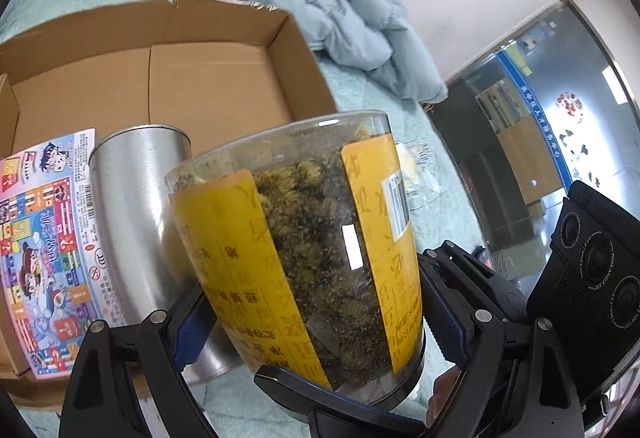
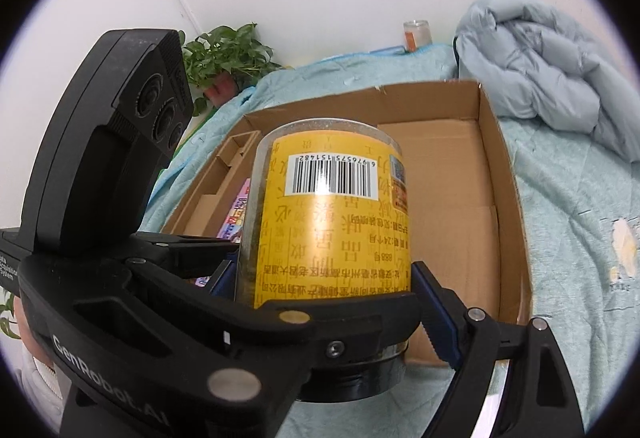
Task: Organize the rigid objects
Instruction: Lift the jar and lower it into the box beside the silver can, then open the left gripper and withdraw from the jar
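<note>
Partway through, by the look of it: a printed pack [image 1: 48, 238] already lying against the left wall of the box [image 1: 216, 90], most of the box floor bare. Silver can [image 1: 136, 198] standing just beside the pack; impossible to tell whether inside the box or just in front of it.

Jar [image 1: 304, 238] of dried flowers not yet placed. Held in the air at the near side of the box, over the bed cover [image 1: 400, 126], close to the can.

Left gripper [image 1: 316, 322] clamped on the jar's lower half, blue pads [image 1: 188, 326] pressed to opposite sides, jaws spread to the jar's full width. Right gripper [image 2: 330, 294] gripping the same jar low down, across the left one's grip, pads [image 2: 436, 314] hard against the wall.

Upside down: label print inverted in both views, lid end nearest the cameras, clear flat base pointing up and away toward the box. Long axis roughly along the fingers, leaning a little.

Probably still to do: turning the jar lid-up and setting it in the open part of the box.
</note>
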The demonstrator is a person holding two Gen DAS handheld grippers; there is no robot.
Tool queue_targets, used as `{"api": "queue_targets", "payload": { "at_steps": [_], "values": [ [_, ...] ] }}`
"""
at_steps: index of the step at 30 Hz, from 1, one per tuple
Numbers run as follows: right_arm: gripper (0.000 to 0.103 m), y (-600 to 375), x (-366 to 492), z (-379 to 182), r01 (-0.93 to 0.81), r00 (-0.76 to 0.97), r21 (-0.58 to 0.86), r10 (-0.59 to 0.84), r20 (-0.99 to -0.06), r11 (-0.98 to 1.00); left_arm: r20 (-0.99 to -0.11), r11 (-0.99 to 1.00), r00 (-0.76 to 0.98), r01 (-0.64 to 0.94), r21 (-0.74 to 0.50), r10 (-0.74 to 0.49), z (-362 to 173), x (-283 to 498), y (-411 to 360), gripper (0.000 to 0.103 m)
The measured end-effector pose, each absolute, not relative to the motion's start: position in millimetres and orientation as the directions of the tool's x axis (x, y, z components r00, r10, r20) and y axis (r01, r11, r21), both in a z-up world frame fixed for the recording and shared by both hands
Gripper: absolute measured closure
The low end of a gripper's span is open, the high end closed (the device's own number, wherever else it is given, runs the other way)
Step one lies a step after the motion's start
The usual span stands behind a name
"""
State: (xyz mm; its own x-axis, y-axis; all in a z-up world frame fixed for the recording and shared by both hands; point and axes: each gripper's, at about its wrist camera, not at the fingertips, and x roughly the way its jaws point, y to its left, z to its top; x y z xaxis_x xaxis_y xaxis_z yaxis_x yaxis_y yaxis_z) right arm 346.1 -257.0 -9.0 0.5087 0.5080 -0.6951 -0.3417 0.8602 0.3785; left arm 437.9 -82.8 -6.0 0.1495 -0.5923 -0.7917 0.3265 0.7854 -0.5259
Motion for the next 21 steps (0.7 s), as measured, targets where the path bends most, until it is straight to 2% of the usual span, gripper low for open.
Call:
{"api": "queue_targets", "payload": {
  "at_steps": [7, 13, 18, 21],
  "values": [
    [0.018, -267, 353, -29, -0.311, 0.469, 0.423, 0.525, -0.710, 0.851, -0.825, 0.807, 0.123, 0.327, -0.492, -0.552, -25, 443, -98, 0.011],
    [0.018, -273, 362, -49, -0.211, 0.438, 0.409, 0.460, -0.772, 0.888, -0.809, 0.827, 0.217, 0.290, -0.481, -0.547, -17, 447, -83, 0.011],
    [0.017, -271, 368, -58, -0.170, 0.415, 0.406, 0.439, -0.797, 0.898, -0.837, 0.894, 0.326, 0.250, -0.373, -0.440, -5, 428, -62, 0.012],
    [0.016, -271, 371, -61, -0.170, 0.415, 0.396, 0.430, -0.802, 0.902, -0.811, 0.905, 0.405, 0.237, -0.354, -0.423, 4, 408, -43, 0.012]
  ]
}}
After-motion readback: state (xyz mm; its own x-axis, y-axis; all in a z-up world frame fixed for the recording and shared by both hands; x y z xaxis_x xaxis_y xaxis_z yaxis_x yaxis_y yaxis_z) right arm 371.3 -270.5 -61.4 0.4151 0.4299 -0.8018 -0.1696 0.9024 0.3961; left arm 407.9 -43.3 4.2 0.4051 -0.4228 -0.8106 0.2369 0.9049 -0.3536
